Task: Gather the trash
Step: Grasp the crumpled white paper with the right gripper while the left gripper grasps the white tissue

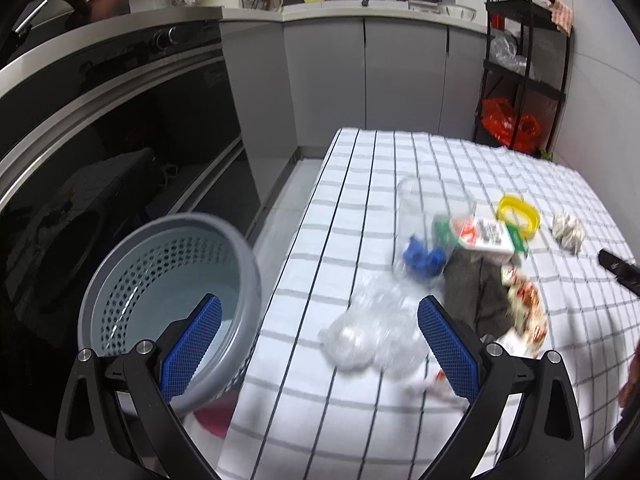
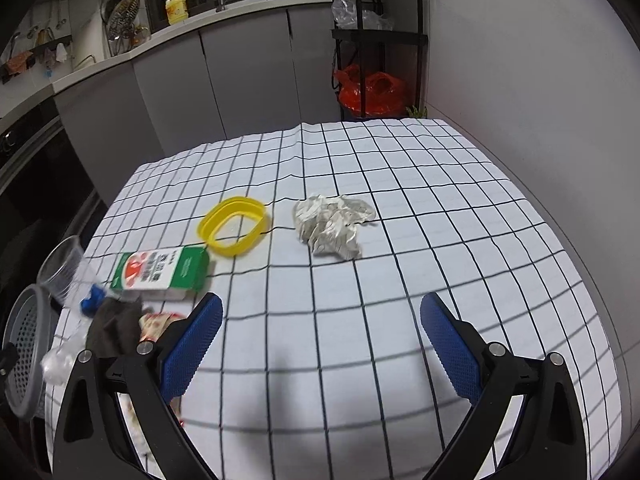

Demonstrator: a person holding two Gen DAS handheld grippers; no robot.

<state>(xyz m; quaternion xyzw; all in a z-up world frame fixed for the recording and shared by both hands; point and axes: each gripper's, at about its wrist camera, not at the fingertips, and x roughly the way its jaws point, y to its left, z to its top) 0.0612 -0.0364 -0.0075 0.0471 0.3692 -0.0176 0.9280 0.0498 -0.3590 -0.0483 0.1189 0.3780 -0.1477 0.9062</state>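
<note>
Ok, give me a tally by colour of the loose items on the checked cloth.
Yellow: 1, plastic ring
Green/white: 1, carton
White/grey: 1, crumpled paper
Clear: 2, plastic cup, crumpled plastic wrap
Blue: 1, scrap
Dark: 1, cloth
Red/white: 1, wrapper
Total: 8

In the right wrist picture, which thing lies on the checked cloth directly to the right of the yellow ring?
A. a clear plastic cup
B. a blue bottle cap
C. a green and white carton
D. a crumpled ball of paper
D. The crumpled ball of paper lies just right of the yellow ring on the cloth, while the carton and the clear cup are to the ring's left.
</note>
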